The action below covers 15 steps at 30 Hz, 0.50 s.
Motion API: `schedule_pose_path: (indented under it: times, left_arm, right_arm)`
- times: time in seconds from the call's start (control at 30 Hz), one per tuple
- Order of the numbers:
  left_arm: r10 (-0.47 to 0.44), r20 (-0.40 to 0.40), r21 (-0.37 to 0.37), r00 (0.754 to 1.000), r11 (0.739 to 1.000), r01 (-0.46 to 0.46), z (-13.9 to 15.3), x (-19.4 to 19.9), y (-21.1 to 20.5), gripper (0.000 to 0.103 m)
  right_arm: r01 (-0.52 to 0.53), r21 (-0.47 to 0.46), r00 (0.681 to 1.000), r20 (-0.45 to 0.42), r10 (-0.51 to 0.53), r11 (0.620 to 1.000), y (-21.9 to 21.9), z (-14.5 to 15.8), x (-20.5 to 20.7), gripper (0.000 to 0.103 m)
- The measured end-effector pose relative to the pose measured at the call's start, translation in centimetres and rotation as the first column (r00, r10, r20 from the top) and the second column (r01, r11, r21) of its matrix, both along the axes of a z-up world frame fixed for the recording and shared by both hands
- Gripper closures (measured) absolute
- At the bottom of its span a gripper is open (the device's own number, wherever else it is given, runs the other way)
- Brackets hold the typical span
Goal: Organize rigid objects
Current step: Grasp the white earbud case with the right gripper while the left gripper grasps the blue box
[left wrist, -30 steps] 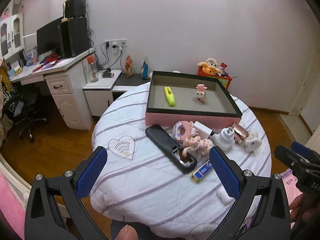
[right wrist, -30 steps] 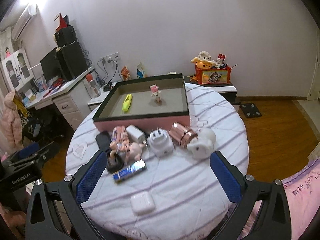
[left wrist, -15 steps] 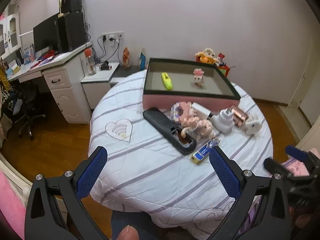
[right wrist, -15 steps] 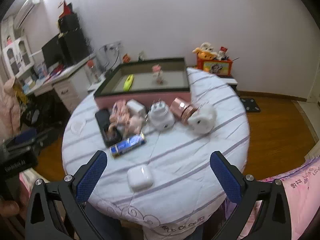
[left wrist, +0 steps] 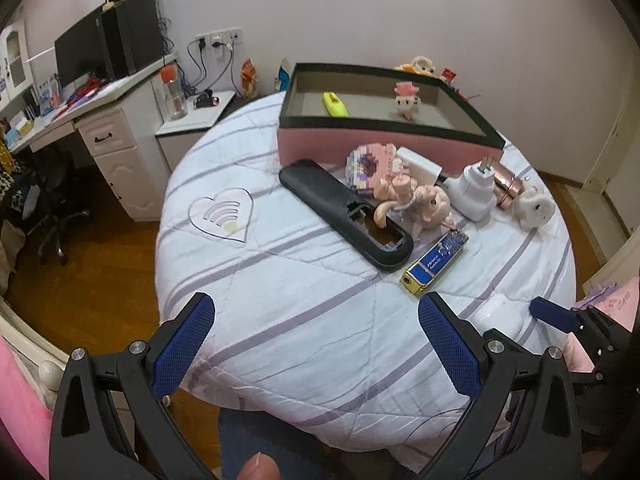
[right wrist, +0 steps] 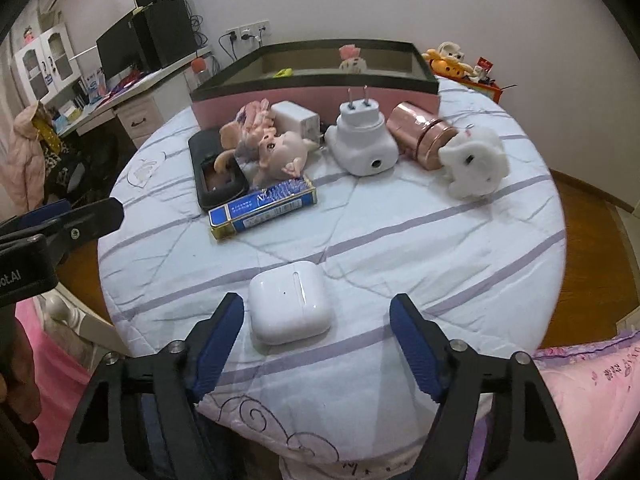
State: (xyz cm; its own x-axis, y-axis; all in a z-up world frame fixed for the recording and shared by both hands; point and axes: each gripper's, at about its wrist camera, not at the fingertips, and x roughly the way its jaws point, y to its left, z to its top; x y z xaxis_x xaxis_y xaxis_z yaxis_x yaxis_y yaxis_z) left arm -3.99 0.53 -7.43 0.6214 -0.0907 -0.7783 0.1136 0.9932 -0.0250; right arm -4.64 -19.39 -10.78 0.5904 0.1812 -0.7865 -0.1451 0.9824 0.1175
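Observation:
A white earbud case (right wrist: 290, 307) lies on the round table's near side, just ahead of my open right gripper (right wrist: 318, 322), close to its left finger. Behind it lie a blue and gold box (right wrist: 264, 208), a black remote (right wrist: 216, 168), a pink doll (right wrist: 276, 148), a white plug adapter (right wrist: 362, 144), a copper cylinder (right wrist: 422, 136) and a white toy (right wrist: 476, 168). The pink open box (left wrist: 384, 120) at the back holds a yellow item (left wrist: 335, 103) and a small figurine (left wrist: 406, 100). My left gripper (left wrist: 316, 322) is open and empty over the table's front edge.
The table wears a white striped cloth (left wrist: 320, 300) with a heart patch (left wrist: 222, 214). A desk (left wrist: 96, 120) with monitor and a chair stand left. A pink bed edge (right wrist: 592, 400) lies at the right. My right gripper shows in the left wrist view (left wrist: 556, 320).
My right gripper has lowered and moved in toward the earbud case, and its fingers have narrowed. My left gripper has moved closer to the table.

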Motion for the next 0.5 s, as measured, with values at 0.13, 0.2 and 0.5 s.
schedule_pose_path:
  times: [0.13,0.2,0.5]
  left_arm:
    - [-0.009,-0.017,0.003,1.000,1.000,0.009,-0.7,0.4,-0.4,0.000]
    - [-0.011,-0.023,0.005,1.000,1.000,0.011,-0.9,0.6,-0.4,0.000]
    - [-0.060,-0.028,-0.020,0.998,0.998,0.059,-1.2,1.5,-1.7,0.000]
  right_arm:
    - [-0.024,-0.003,1.000,0.016,0.024,1.000,0.4,-0.3,0.2,0.044]
    - [-0.040,-0.013,0.999,0.022,0.040,0.999,0.9,-0.4,0.2,0.059]
    - [-0.019,0.008,0.999,0.029,0.019,1.000,-0.3,0.4,0.1,0.059]
